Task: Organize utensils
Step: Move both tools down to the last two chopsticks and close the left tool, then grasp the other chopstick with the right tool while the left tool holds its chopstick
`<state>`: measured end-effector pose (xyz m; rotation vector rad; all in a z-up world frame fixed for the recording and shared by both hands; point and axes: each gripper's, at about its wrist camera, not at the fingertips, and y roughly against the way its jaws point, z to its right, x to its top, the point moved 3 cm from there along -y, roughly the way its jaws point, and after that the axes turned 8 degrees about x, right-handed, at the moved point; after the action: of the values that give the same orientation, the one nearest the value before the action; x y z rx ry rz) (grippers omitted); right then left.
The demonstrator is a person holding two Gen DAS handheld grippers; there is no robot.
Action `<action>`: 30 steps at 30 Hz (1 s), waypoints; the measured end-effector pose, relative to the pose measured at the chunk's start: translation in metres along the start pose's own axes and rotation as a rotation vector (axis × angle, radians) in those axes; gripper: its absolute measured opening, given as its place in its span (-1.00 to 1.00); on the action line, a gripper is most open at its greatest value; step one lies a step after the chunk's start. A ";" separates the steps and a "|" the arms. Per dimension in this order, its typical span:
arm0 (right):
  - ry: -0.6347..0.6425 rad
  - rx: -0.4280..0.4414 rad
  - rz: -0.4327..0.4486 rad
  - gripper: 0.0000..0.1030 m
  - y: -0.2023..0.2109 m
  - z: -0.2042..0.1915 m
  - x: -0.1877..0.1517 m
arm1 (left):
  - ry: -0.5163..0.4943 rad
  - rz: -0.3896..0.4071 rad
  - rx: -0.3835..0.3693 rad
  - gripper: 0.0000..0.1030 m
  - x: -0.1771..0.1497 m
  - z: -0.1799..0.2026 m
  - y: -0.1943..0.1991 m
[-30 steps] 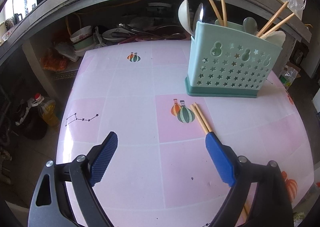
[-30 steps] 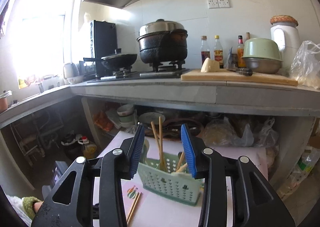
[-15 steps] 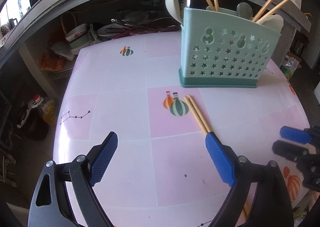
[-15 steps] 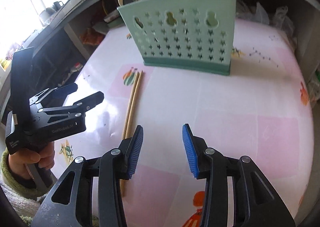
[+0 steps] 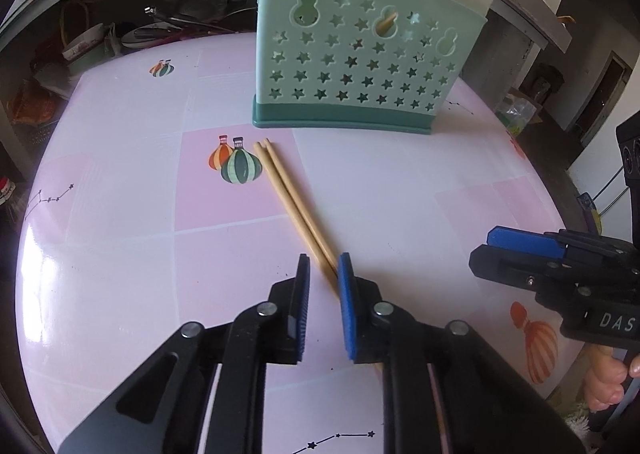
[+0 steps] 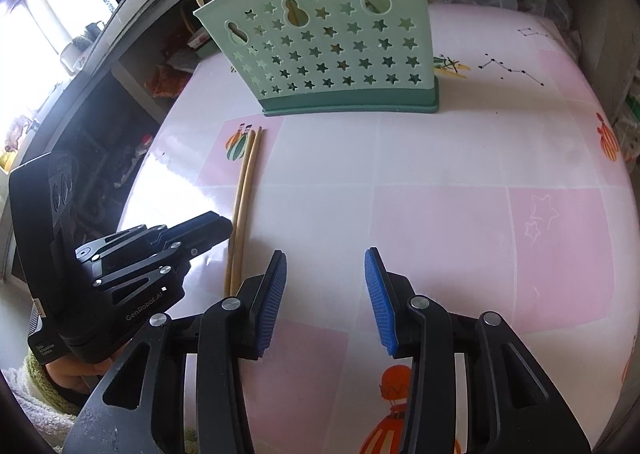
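Nearest the chopsticks (image 5: pixel 294 210), left gripper (image 5: pixel 322 274) has narrowed from wide open and now straddles their near ends, blue pads just beside the wood, not clamped. Right gripper (image 6: pixel 325 274), released and empty, has dropped low over bare tabletop (image 6: pixel 440 214) right of the chopsticks. Farther off, chopstick tips lie just short of the green holder (image 5: pixel 360 66), near the far tabletop edge.

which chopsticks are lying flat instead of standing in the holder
The pair of chopsticks on the tablecloth, between the left gripper fingers; the others stand upright in the green holder.
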<state>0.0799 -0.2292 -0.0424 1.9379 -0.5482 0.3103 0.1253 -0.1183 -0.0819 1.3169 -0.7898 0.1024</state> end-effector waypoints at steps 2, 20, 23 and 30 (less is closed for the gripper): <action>-0.002 0.006 0.000 -0.23 0.000 0.000 -0.001 | -0.004 -0.004 0.000 -0.85 -0.002 0.002 -0.003; 0.062 0.062 -0.027 -0.23 -0.008 -0.019 0.001 | 0.042 -0.004 0.091 -0.94 -0.007 -0.028 0.002; 0.111 0.085 -0.050 -0.23 -0.022 -0.034 0.005 | 0.059 -0.005 0.112 -0.94 -0.007 -0.035 0.003; 0.229 0.053 -0.099 -0.27 -0.055 -0.059 0.005 | 0.071 -0.011 0.150 -0.96 -0.009 -0.042 0.007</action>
<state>0.1136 -0.1580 -0.0587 1.9415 -0.2959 0.4806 0.1341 -0.0758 -0.0829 1.4512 -0.7260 0.2019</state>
